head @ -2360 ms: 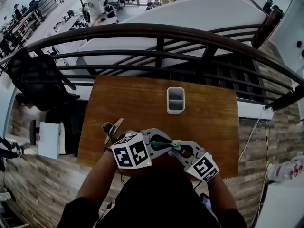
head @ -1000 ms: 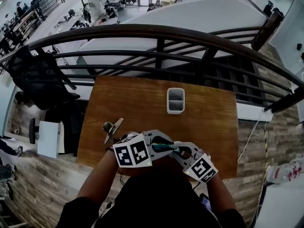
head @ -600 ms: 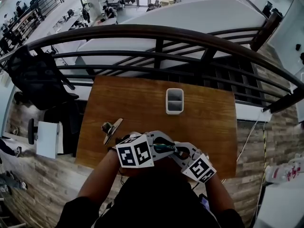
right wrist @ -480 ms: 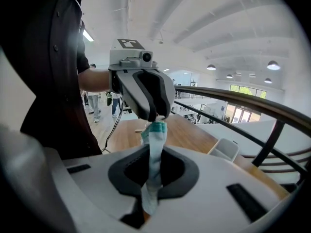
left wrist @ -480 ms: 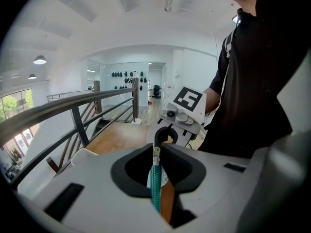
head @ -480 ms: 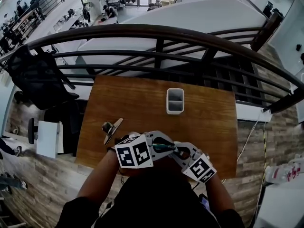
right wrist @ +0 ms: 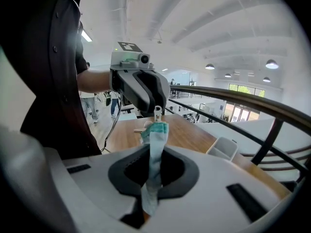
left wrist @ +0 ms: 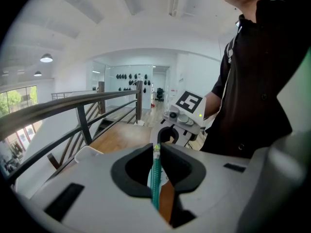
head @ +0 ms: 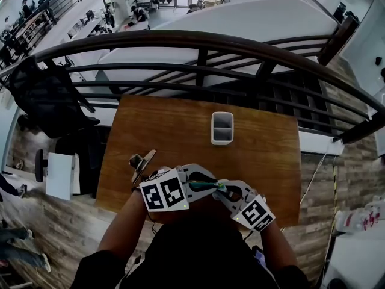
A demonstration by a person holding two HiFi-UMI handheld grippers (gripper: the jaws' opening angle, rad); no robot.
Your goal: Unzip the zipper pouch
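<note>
Leftward a little since half a second ago: the left gripper (left wrist: 156, 148) with its marker cube.

Zipper pouch (head: 206, 185): teal, held in the air between the two grippers, over the near edge of the wooden surface (head: 180, 131).

Left gripper: jaws closing, with the pouch's teal zipper edge pinched between them.

Right gripper (right wrist: 154, 147): jaws together on the pouch's pale fabric end.

White two-compartment container (head: 222, 127): upright near the far edge, well apart from the pouch.

Small object (head: 142, 163): at the surface's left edge, kind unclear.

Dark railing (head: 198, 41): beyond the surface.
</note>
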